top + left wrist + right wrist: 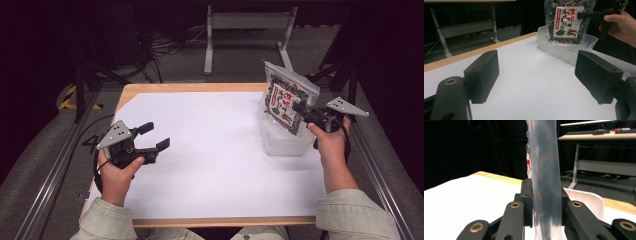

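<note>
High view: the person's left hand (117, 172) holds the left gripper (154, 136) over the bare white sheet covering the wooden table (200, 88), its jaws spread wide with nothing between them. Well across the sheet, the right hand (330, 137) holds the right gripper (298, 107), whose jaws are pinched on the edge of a clear plastic pouch of dark dried flakes with a red-and-white printed label (286, 100). The pouch stands tilted, its lower end down inside a clear, shallow plastic tub (286, 142) just below and ahead of that gripper.

The left gripper view shows what the overhead angle does not: the pouch's label (569, 22) face on, with red characters and a green mark, and the pouch's bottom sitting behind the tub's (564, 48) translucent front wall. Far beyond the open jaws, the right gripper (580, 15) reaches in level at the label's upper right corner, with the right hand (620, 25) behind it. Whether anything else lies in the tub cannot be told.

The right gripper view shows the grip itself: the pouch (546, 182) seen edge-on as a cloudy vertical band rising from between the two black jaws, which are pressed against it on both sides. The tub's pale rim (594, 200) curves just beyond the jaws on the right.
</note>
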Tool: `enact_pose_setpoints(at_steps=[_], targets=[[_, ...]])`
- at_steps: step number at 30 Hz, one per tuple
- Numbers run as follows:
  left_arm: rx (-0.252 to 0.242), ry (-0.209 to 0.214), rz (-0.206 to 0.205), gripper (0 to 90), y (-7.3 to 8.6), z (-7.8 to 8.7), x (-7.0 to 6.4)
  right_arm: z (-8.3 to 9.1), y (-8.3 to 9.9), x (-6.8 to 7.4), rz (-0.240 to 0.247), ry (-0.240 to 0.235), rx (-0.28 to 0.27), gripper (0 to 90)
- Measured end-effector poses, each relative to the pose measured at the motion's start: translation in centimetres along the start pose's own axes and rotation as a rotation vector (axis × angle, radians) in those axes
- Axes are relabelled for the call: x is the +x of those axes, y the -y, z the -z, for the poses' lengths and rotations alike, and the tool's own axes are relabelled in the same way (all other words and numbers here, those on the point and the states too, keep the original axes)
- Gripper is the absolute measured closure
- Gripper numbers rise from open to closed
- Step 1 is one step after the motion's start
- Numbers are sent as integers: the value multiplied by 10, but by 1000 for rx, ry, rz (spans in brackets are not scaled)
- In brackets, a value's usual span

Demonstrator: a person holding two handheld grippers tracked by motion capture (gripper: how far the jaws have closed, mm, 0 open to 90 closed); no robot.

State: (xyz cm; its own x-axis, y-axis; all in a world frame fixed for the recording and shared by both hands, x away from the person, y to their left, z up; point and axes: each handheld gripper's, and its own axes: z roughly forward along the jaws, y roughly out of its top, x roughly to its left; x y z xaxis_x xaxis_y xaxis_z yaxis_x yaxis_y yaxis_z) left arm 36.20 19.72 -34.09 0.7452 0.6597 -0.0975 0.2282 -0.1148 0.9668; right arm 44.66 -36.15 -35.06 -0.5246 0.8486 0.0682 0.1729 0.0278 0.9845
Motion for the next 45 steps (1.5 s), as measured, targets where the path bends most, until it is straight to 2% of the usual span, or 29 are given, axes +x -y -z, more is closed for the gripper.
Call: enact_pose_setpoints(at_steps=[6, 10, 14, 21, 26, 31, 33, 35, 37, 39, 41, 45], targets=[[-2, -3, -1, 204, 0, 1, 0, 3, 6, -2, -24, 10, 30, 754], [0, -3, 0, 204, 1, 0, 1, 8, 9, -1, -22, 16, 53, 752], [1, 2, -7, 204, 0, 0, 0, 10, 9, 6, 7, 29, 80, 752], [2, -1, 2, 204, 2, 0, 0, 15, 16, 10, -13, 67, 116, 750], [5, -4, 2, 204, 2, 2, 0, 17, 20, -5, -77, 79, 112, 750], [10, -7, 14, 203, 4, 2, 2, 16, 17, -8, -68, 63, 121, 737], [12, -5, 3, 203, 4, 1, 2, 16, 17, -9, -69, 63, 122, 726], [14, -5, 13, 203, 5, 1, 1, 16, 17, -9, -57, 71, 126, 704], [17, -5, 13, 202, 5, 0, 1, 16, 16, -9, -39, 89, 119, 580], [15, -6, 12, 202, 6, 0, 2, 17, 14, -10, -54, 93, 86, 482], [16, -5, 11, 202, 6, 0, 2, 20, 10, -11, -45, 103, 69, 427], [21, 2, 11, 201, 6, -2, 1, 29, 2, -9, -28, 93, 41, 350]])
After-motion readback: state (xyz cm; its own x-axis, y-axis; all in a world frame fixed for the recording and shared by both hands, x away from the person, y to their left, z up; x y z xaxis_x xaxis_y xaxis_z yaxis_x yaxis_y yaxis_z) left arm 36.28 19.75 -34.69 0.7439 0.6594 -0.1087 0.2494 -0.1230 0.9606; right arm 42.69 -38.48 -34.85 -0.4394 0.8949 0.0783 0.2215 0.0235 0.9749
